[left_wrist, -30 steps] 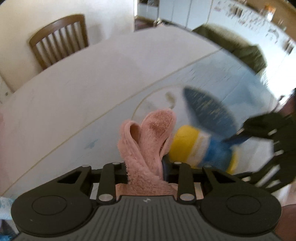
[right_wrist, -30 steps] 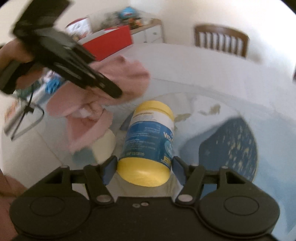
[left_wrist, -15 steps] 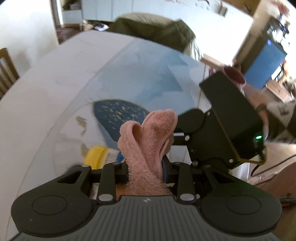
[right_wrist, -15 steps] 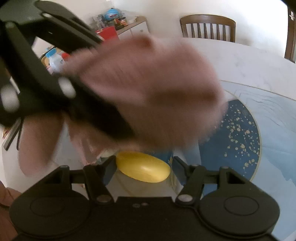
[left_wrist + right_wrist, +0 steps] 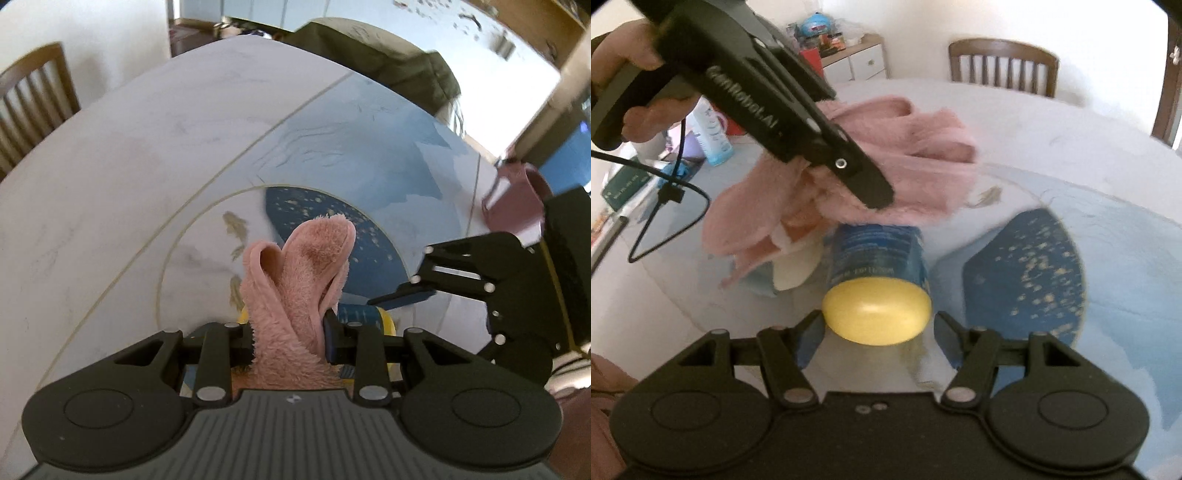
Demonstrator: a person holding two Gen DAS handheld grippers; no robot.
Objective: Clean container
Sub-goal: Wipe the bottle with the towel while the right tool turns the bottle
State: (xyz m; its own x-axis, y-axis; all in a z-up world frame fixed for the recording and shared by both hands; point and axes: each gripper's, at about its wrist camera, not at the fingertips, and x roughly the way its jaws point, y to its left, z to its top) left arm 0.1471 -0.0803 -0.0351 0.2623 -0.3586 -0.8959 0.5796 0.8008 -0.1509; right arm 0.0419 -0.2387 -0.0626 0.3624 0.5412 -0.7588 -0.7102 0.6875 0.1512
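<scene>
A cylindrical container (image 5: pixel 875 254) with a blue label and a yellow end (image 5: pixel 875 314) lies on its side above the table. My right gripper (image 5: pixel 877 334) is shut on it near the yellow end. A fluffy pink cloth (image 5: pixel 908 158) drapes over the container's far end, and my left gripper (image 5: pixel 871 192) is shut on that cloth. In the left wrist view the cloth (image 5: pixel 299 280) stands up between the fingers of my left gripper (image 5: pixel 288 332). A strip of the container (image 5: pixel 360 314) shows just behind it, with one of the right gripper's fingers (image 5: pixel 404 294) alongside.
The round table (image 5: pixel 110 166) is white marble with a pale blue area and a dark blue speckled patch (image 5: pixel 1027 273). Wooden chairs (image 5: pixel 1001 62) stand at the far edge. Bottles and boxes (image 5: pixel 709 133) crowd the left side. A cable (image 5: pixel 665 206) hangs from the left gripper's handle.
The left gripper and cloth, which blocked the right wrist view half a second ago, have moved back to the container's far end. The right gripper has kept its hold on the container.
</scene>
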